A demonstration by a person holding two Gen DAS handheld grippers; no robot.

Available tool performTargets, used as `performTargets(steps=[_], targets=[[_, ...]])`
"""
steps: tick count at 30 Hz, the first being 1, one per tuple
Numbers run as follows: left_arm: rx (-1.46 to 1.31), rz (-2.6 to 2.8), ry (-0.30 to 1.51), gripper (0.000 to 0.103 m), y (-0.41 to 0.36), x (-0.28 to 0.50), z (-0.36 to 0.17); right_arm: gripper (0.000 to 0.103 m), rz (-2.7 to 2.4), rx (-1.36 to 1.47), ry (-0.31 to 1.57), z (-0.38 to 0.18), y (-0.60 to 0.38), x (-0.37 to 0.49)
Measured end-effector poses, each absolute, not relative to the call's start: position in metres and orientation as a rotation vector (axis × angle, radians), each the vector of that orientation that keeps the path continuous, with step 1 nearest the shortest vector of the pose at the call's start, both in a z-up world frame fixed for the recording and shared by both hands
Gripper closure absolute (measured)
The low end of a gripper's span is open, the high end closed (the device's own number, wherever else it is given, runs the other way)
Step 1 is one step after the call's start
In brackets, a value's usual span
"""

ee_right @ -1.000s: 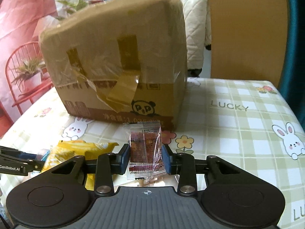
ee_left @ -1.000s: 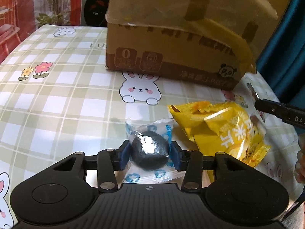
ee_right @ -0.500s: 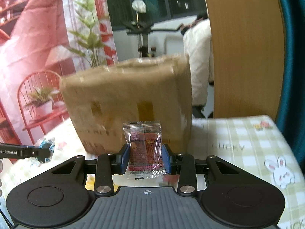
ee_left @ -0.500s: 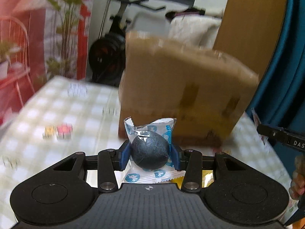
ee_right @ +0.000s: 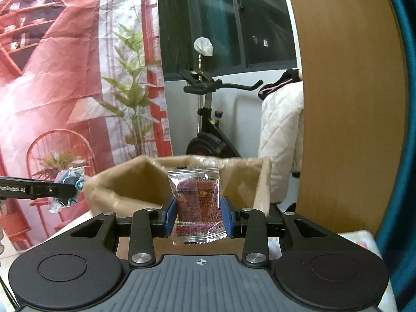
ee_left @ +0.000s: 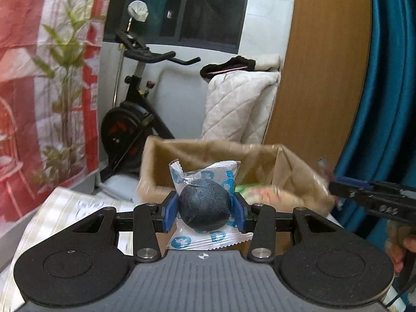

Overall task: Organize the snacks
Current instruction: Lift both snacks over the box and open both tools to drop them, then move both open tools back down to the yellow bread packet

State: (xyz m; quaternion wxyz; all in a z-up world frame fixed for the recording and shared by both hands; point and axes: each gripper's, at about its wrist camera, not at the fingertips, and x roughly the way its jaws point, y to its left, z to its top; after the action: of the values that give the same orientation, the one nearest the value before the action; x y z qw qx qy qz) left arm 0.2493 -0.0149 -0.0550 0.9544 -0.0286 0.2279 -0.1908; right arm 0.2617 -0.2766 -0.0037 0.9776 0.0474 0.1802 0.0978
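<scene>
1. The left gripper (ee_left: pixel 205 209) is clamped on a clear, blue-printed wrapper holding a dark round snack (ee_left: pixel 204 204); both blue pads press the ball's sides, and the packet stands upright between them.
2. The right gripper (ee_right: pixel 199 214) pinches a small clear sachet of red snack (ee_right: pixel 197 204), held upright, its crimped bottom edge hanging below the pads.
3. In the left wrist view, the right gripper (ee_left: pixel 338 187) reaches in from the right edge, blurred, beside the box's right wall. In the right wrist view, the left gripper (ee_right: pixel 68 189) enters from the left with its blue-and-white packet just beside the box's left rim.
4. Just beyond both sets of fingers sits an open cardboard box (ee_left: pixel 208 150), flaps up, on a checked tablecloth (ee_left: pixel 65 208). Something green and orange (ee_left: pixel 265 192) lies inside, too blurred to identify.
5. Both held snacks are level with or slightly above the box rim, at its near side.
6. Farther back stand an exercise bike (ee_right: pixel 208 130), a white quilted cover (ee_right: pixel 282 143), a wooden panel (ee_right: pixel 348 104) and a red printed backdrop (ee_right: pixel 65 78).
</scene>
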Motion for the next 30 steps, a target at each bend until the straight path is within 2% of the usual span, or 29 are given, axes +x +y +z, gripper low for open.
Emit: performTargets(steps=[8,12,13,15,30], targets=[[-0.046,-0.394,0.530,0.056,-0.054,0.324,-0.061,0.069,0.136,0.092,0.454,-0.021,-0.271,0.340],[-0.069,-0.377,0.560,0.044,-0.055,0.339,-0.069,0.060,0.102,0.112,0.494,-0.032,-0.270,0.356],[-0.073,-0.380,0.562,0.044,-0.053,0.338,-0.070,0.059,0.102,0.124,0.497,-0.033,-0.270,0.356],[-0.067,-0.393,0.563,0.044,-0.050,0.330,-0.070,0.055,0.112,0.139,0.486,-0.035,-0.272,0.348],[-0.073,-0.445,0.585,0.044,-0.016,0.250,-0.056,0.055,0.162,0.218,0.436,-0.029,-0.270,0.246]])
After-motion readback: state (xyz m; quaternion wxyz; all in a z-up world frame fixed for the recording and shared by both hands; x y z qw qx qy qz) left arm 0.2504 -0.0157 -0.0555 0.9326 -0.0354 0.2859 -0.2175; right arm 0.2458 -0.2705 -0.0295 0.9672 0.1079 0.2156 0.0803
